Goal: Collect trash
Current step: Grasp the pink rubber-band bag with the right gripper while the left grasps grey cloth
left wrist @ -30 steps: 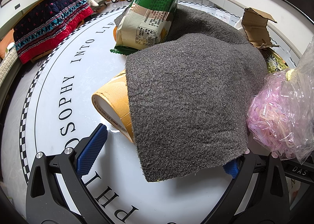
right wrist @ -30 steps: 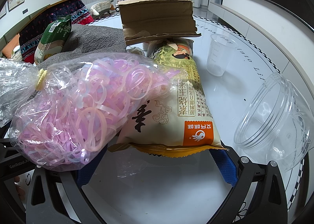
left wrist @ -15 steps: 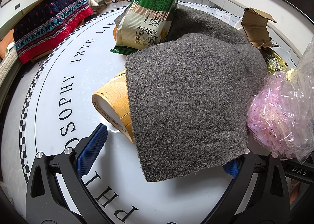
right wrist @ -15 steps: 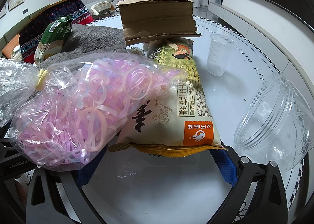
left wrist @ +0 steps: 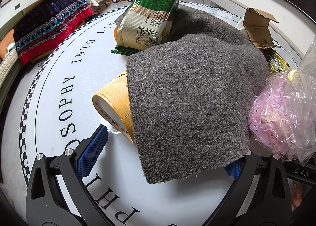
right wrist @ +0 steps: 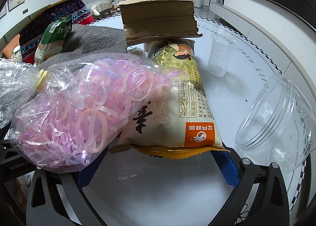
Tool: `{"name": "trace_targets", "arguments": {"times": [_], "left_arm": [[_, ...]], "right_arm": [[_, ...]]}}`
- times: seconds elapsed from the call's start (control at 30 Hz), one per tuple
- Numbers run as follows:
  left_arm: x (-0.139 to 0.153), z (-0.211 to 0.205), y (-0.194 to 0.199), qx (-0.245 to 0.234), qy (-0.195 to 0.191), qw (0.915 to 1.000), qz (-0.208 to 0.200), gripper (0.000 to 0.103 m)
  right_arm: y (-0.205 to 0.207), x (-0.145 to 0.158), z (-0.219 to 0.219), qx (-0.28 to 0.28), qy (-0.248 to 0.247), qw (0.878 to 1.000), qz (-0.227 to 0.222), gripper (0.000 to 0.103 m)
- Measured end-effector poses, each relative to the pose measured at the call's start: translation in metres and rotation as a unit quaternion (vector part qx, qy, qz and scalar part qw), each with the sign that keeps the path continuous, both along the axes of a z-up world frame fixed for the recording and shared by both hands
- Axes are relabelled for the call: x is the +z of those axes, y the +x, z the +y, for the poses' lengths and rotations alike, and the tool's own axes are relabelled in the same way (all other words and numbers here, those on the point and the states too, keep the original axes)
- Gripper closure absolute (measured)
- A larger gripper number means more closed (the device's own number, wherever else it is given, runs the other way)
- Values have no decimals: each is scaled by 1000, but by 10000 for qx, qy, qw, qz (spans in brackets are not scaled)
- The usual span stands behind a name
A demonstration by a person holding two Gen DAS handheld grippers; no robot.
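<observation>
Both claws rest wide apart, gripping nothing, at a trash pile on the white worktop (left wrist: 59,79): left claw (left wrist: 164,150) faces a grey cloth (left wrist: 189,97) over a paper cup (left wrist: 114,103), right claw (right wrist: 158,168) should close squarely on the snack bag (right wrist: 177,119), clear of the rubber-band bag (right wrist: 85,111)

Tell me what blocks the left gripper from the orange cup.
The grey cloth drapes over most of the orange cup and over the left gripper's right finger. The cup's near rim is exposed, beside the left finger.
</observation>
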State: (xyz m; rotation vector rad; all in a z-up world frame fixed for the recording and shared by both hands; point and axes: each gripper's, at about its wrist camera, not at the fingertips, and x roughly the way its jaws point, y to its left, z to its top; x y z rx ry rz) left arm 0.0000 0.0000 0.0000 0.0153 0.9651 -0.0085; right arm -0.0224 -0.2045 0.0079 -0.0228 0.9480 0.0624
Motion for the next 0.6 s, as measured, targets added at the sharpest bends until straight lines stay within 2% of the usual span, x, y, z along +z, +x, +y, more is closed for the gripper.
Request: {"name": "trace_targets", "arguments": {"times": [0.1,0.27,0.47,0.6], "left_arm": [[1,3,-1,-98,-65,9999,59,6],[8,25,-17,-79,-298,9995,52,6],[23,44,-36,-56,-327,9994,-98,6],[37,53,-48,-74,-371,9990,-234,6]], "right_arm": [[-3,2,2,18,-59,10000,30,3],[-22,17,14,368,-250,9989,-127,3],[-55,42,21,801,-78,9963,-298,3],[-69,63,23,1011,352,9938,-288,3]]}}
